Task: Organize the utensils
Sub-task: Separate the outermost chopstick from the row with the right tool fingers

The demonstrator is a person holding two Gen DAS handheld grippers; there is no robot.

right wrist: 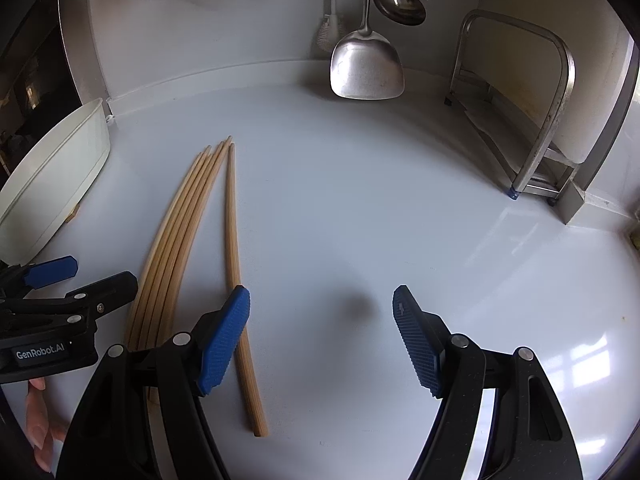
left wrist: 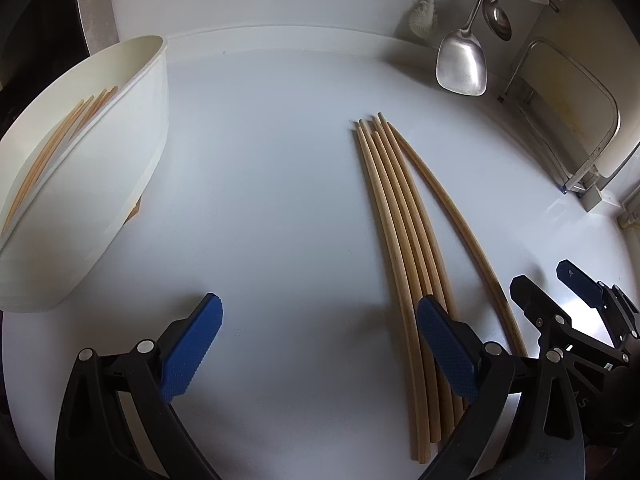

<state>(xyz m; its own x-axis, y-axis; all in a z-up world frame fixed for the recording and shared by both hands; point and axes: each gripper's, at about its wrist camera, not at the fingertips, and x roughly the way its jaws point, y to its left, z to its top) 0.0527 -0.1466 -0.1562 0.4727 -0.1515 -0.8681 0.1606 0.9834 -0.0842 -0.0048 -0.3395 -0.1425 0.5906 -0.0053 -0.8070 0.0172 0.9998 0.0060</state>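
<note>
On a white countertop (left wrist: 280, 200) lies a bundle of wooden chopsticks (left wrist: 404, 240), side by side and touching, their narrow tips pointing toward the back wall. One single chopstick (right wrist: 236, 280) lies just to the right of the bundle, close to it at the tips and splaying away toward the near end. The left gripper (left wrist: 320, 344) hovers low over the counter with its blue-padded fingers spread wide and nothing between them; its right finger (left wrist: 444, 348) sits over the near part of the bundle, though whether it touches the wood cannot be told. The right gripper (right wrist: 322, 340) is likewise spread wide and holds nothing, its left finger (right wrist: 224, 344) overlapping the single chopstick in the right wrist view, while its right finger hangs above bare counter. The two grippers are close beside each other, with the bundle and the stray stick lying between and beneath them. To the left stands a white oval plastic container (left wrist: 100, 184), tilted in the fisheye view, with more chopsticks (left wrist: 52, 148) lying inside it along its length. On the back wall hang a metal spatula (right wrist: 366, 68), a metal ladle (right wrist: 400, 2) beside it and a white brush (left wrist: 424, 16) to their left. At the right rear stands a metal rack (right wrist: 532, 120). A person's fingertips (right wrist: 40, 424) show at the lower left edge of the right wrist view, under the left gripper's body.
</note>
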